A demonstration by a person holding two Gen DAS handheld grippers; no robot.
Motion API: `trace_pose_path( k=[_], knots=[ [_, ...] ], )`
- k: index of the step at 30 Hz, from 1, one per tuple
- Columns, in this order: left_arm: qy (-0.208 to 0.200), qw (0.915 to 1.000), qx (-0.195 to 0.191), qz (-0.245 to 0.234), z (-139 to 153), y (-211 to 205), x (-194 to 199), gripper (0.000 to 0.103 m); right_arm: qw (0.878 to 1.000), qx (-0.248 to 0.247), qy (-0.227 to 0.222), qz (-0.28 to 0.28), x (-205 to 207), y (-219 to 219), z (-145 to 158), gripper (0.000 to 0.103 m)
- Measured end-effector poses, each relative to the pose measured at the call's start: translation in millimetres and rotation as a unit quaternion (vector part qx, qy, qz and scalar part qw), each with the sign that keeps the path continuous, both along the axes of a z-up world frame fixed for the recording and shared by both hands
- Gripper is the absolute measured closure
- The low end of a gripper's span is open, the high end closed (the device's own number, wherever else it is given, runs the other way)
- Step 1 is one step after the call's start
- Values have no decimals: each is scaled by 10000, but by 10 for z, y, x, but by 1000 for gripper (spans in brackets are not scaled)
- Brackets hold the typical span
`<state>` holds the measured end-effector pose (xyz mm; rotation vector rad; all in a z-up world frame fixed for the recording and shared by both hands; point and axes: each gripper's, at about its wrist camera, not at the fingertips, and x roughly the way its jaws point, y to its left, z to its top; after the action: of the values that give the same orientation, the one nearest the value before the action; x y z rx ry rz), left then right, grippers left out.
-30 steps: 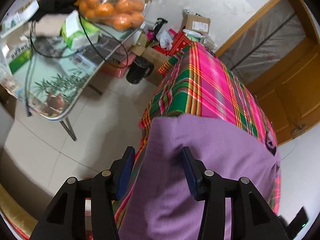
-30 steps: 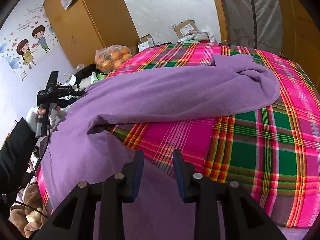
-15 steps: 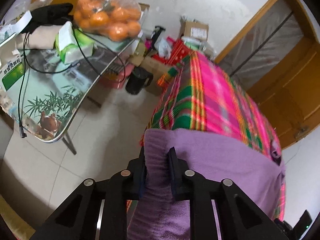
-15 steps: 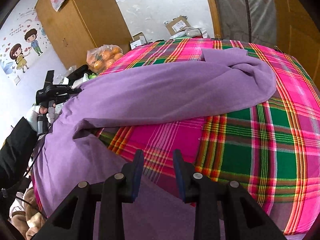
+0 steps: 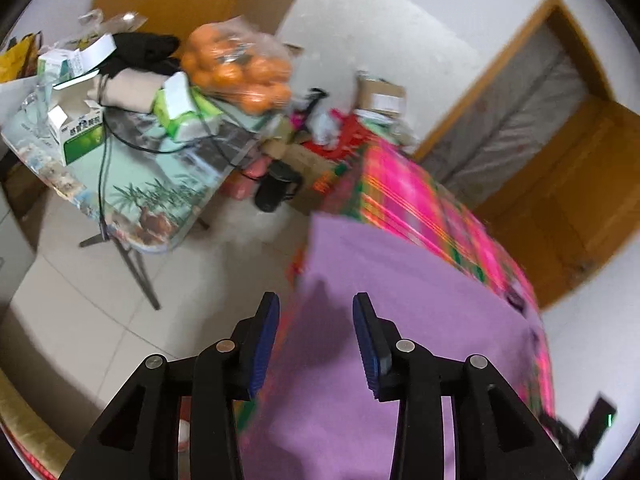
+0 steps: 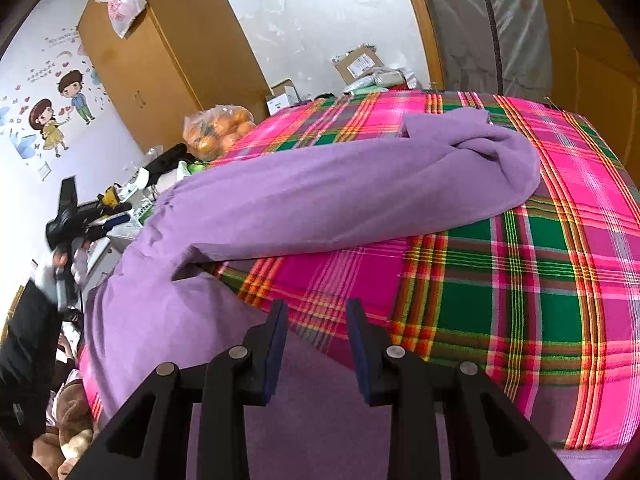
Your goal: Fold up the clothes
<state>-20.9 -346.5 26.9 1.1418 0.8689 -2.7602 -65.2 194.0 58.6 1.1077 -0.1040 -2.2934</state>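
Observation:
A purple garment (image 6: 340, 200) lies in a long roll across the pink-and-green plaid cloth (image 6: 520, 280) of the table, and its near part hangs over the front edge. My left gripper (image 5: 314, 332) hovers above the garment's corner (image 5: 400, 320). Its jaws are opening, the pads touch nothing, and the cloth lies below them. In the right wrist view a gloved hand holds the left gripper (image 6: 116, 218) at the far left. My right gripper (image 6: 316, 340) stands open over the garment's near edge with nothing pinched between its blue pads.
A folding side table (image 5: 132, 184) to the left carries a bag of oranges (image 5: 240, 68), boxes and cables. A black kettle (image 5: 276, 192) and cardboard boxes (image 5: 380, 96) sit on the floor. A wooden door (image 5: 580, 208) stands to the right, and a wardrobe (image 6: 160, 60) behind.
Half a second ago my left gripper was shut on the garment's edge; it has since let go, opened and pulled back and up. The right gripper has stayed still.

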Motion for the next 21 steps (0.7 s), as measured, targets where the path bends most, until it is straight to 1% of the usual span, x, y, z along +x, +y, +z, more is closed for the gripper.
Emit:
trace_pose_path(
  k=[2, 4, 5, 7, 10, 11, 13, 16, 19, 21],
  knots=[
    [-34, 9999, -92, -69, -74, 155, 268, 63, 10000, -35, 25, 1, 61, 13, 25, 73],
    [-161, 9997, -191, -75, -223, 254, 518, 63, 10000, -58, 45, -4, 119, 29, 44, 73],
    [-191, 9994, -279, -1, -295, 274, 647, 63, 10000, -54, 50, -17, 148, 44, 48, 73],
    [-122, 9990, -379, 200, -362, 268, 856, 63, 10000, -39, 56, -54, 209, 82, 53, 73],
    [-138, 9984, -257, 494, -381, 194, 1045, 63, 9998, -20, 21, -176, 266, 150, 50, 73],
    [-95, 9980, -286, 547, -339, 208, 1098, 63, 9997, -42, 7, -237, 281, 183, 54, 73],
    [110, 9972, -501, 539, -174, 322, 1180, 63, 9993, -99, -13, -362, 305, 254, 68, 73],
    [478, 9951, -834, 221, 66, 677, 1191, 63, 9983, -170, -27, -560, 325, 370, 88, 73],
    [588, 9927, -1033, -203, 137, 1099, 1070, 63, 9973, -168, -38, -716, 288, 483, 85, 72],
    [582, 9911, -1106, -447, 118, 1366, 950, 63, 9970, -107, 16, -765, 239, 537, 86, 72]
  ],
)
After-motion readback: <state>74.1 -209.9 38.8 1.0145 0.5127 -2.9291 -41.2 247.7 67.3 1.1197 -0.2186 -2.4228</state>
